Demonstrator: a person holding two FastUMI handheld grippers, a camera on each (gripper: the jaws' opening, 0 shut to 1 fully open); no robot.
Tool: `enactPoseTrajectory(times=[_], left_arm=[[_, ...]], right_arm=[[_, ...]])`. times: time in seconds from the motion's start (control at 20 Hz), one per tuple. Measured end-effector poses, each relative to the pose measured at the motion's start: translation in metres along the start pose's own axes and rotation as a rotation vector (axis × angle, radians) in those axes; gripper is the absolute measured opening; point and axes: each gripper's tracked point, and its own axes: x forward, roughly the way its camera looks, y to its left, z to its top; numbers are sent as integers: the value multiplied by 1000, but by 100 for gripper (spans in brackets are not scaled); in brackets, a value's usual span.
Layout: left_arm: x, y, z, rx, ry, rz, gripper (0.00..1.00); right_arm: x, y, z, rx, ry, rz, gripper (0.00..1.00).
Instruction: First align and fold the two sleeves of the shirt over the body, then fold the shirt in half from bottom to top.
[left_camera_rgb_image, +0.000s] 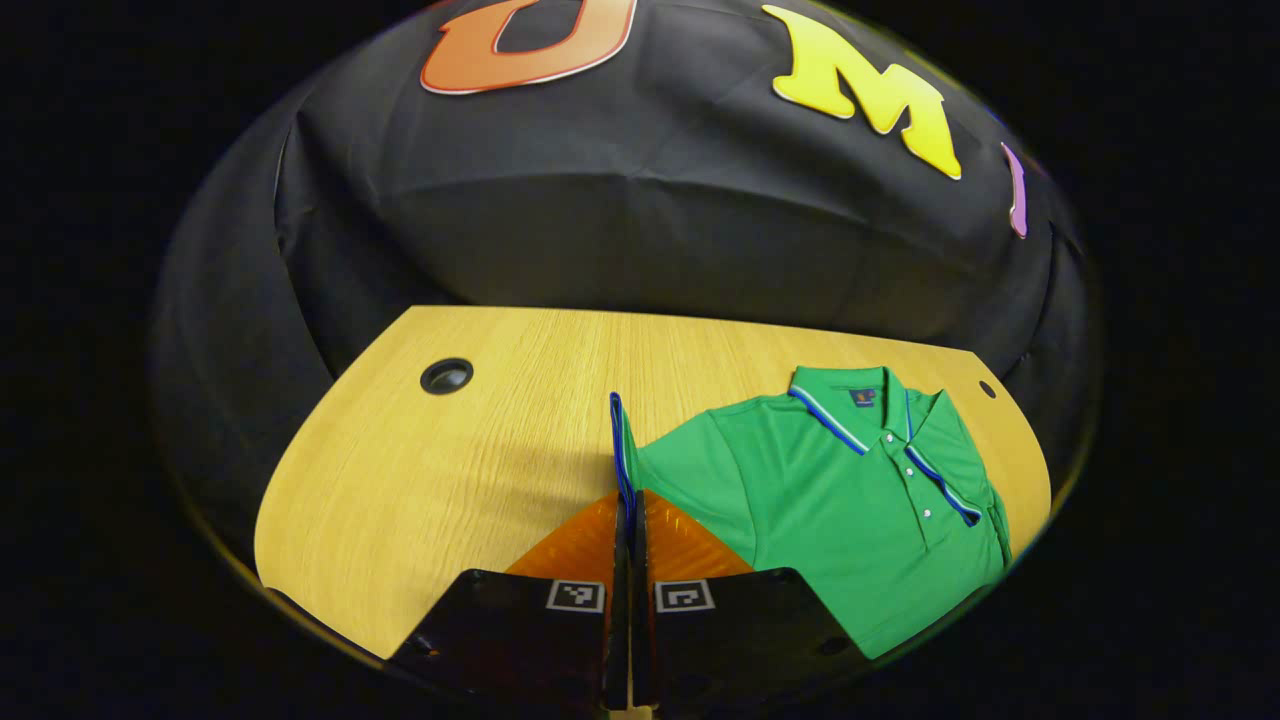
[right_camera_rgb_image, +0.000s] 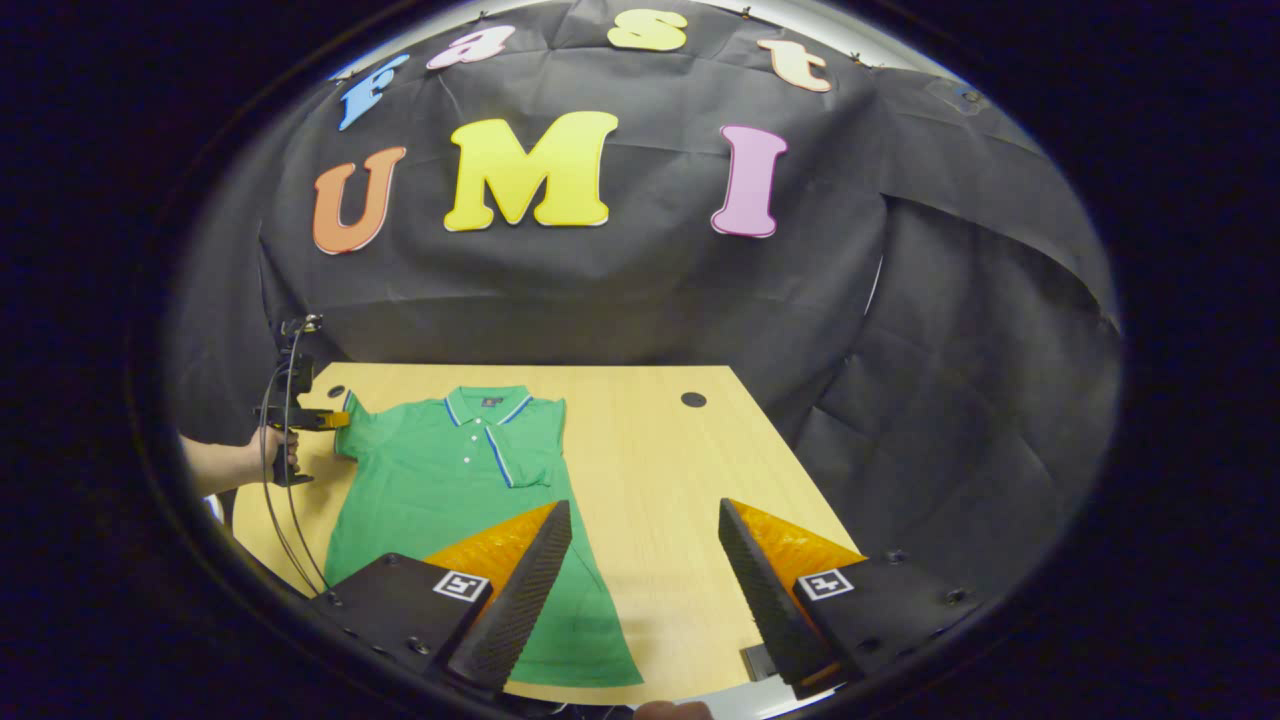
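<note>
A green polo shirt (left_camera_rgb_image: 840, 500) with blue-and-white trim lies face up on the wooden table (left_camera_rgb_image: 450, 480), collar toward the wall. My left gripper (left_camera_rgb_image: 627, 500) is shut on the shirt's sleeve cuff (left_camera_rgb_image: 617, 440), which stands up between the fingers. In the right gripper view that same gripper (right_camera_rgb_image: 325, 420) is held by a hand at the shirt's (right_camera_rgb_image: 450, 480) left shoulder. The shirt's other side runs straight, with its sleeve folded onto the body. My right gripper (right_camera_rgb_image: 645, 520) hovers open near the shirt's lower right, nothing between its fingers.
The table (right_camera_rgb_image: 660, 470) has round cable holes (right_camera_rgb_image: 693, 399) (left_camera_rgb_image: 446, 376) near its back corners. Bare wood lies to the right of the shirt in the right gripper view. Cables (right_camera_rgb_image: 285, 520) hang from the other gripper off the table's left edge.
</note>
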Motion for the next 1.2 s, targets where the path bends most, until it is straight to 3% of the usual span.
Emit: enactPoseTrajectory(times=[0.45, 0.9, 0.95, 1.1, 1.2], left_arm=[[-12, -64, 19, 60, 10, -47, 5], [-13, -179, 4, 90, 44, -195, 9], [-16, -189, 3, 90, 41, -210, 27], [-29, -203, 1, 112, 22, -210, 92], [-45, -205, 0, 124, 11, -200, 96]], right_arm=[[-17, -21, -7, 54, -24, -14, 96], [-32, -54, -22, 122, -37, -62, 96], [-32, -55, -21, 124, -38, -61, 96], [-25, -51, -19, 111, -48, -32, 96], [-20, -44, -17, 97, -52, 2, 95]])
